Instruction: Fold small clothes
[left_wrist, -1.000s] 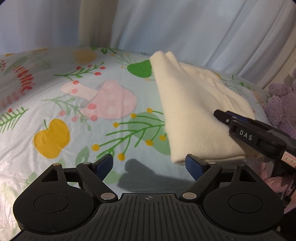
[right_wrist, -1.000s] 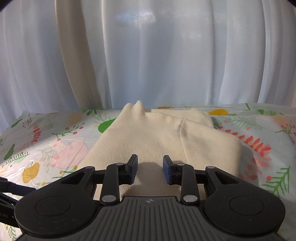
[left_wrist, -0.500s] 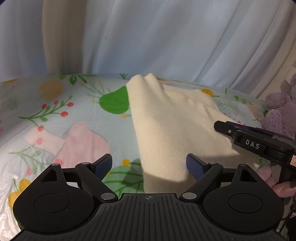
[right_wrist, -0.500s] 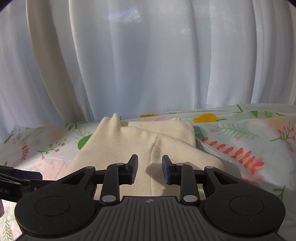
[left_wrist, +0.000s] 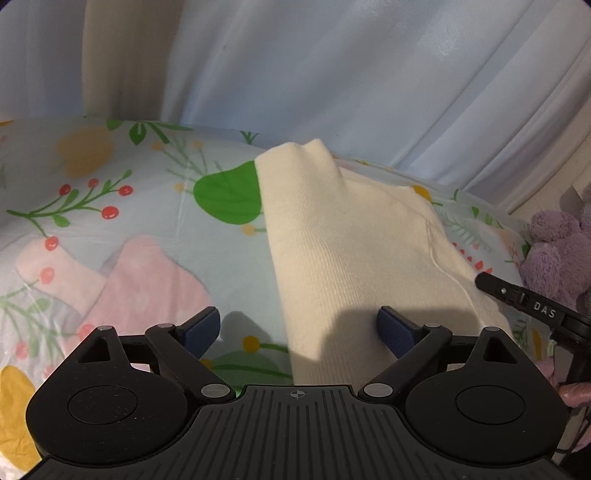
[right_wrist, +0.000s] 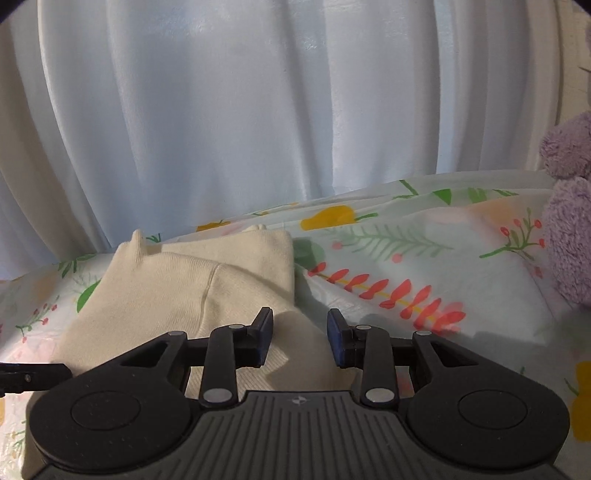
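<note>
Moved: right gripper (right_wrist: 300, 339) has swung right off the cream garment (right_wrist: 177, 295), fingers now wider apart
Left gripper (left_wrist: 297, 330): fingers wide apart, empty, straddling the garment's near edge
Garment: folded, centre-right of left view, on floral sheet (left_wrist: 110, 221)

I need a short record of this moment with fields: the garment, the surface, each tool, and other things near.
garment: cream knit garment, folded, lying flat on the sheet
surface: floral printed sheet
left tool: open, empty, fingers on either side of the garment's near left edge
right tool: open, empty, over the garment's near right corner
backdrop: white curtain
other: purple plush toy at the right edge of the sheet
</note>
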